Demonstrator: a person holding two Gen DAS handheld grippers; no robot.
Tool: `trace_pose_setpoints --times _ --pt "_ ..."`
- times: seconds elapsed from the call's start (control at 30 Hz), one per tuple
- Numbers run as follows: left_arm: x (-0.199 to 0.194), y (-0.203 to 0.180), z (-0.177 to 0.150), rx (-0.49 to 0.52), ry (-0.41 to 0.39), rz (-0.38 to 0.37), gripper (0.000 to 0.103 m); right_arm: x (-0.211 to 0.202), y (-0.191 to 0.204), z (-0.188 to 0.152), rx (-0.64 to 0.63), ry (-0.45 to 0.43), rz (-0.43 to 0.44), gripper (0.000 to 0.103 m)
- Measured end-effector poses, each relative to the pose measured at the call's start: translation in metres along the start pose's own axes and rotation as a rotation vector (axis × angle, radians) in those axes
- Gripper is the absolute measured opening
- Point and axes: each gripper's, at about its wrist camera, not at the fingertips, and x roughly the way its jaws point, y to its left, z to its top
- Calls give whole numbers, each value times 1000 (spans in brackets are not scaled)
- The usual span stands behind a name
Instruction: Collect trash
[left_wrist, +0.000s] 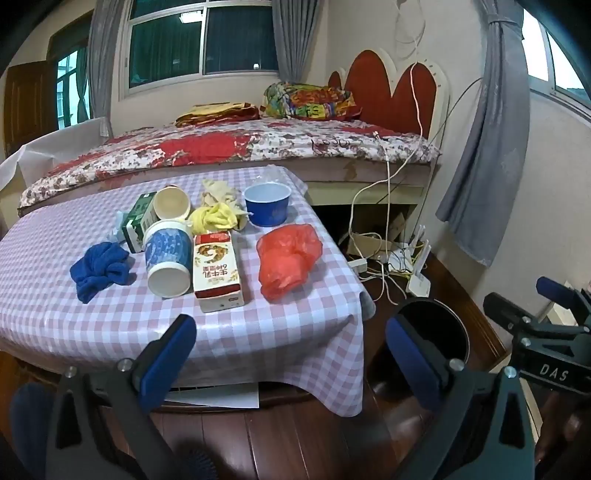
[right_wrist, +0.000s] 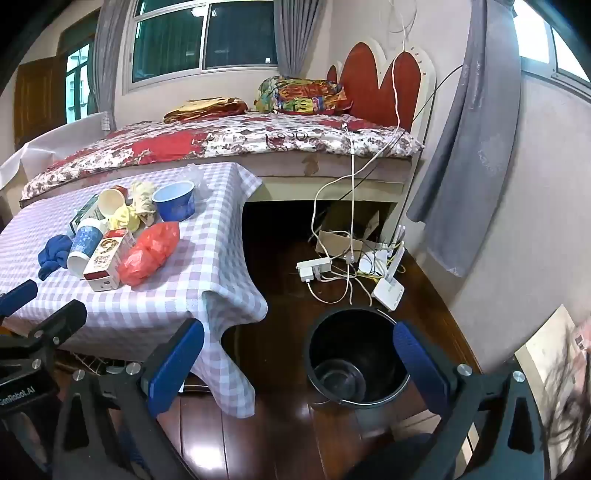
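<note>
Both grippers — left gripper (left_wrist: 291, 354) and right gripper (right_wrist: 299, 360) — hang empty, jaws apart, before the littered table (left_wrist: 55, 332); a black bucket (right_wrist: 354, 356) waits on the floor for trash.

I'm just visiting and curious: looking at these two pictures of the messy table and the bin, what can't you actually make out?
- Black bin: left view, the left tool finger covers its mouth.
- Green carton: both views, cups hide most of it.
- Blue bowl: both views, too shallow an angle to tell whether it holds anything.
- Red plastic bag: contents hidden by its own folds.
- Under the bed: too dark.
</note>
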Motion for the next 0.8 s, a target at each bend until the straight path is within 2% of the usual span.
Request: trace_pose_setpoints --times 0.1,0.13,0.8 --pt "-3 -1 -4 8 -3 8 103 0 0 1 1 -4 1 103" --pt "1 1 -1 -4 20 2 103 1 0 1 1 -3 1 103" --pt "2 7 0 -2 16 13 103 0 7 3 -10 -4 10 103"
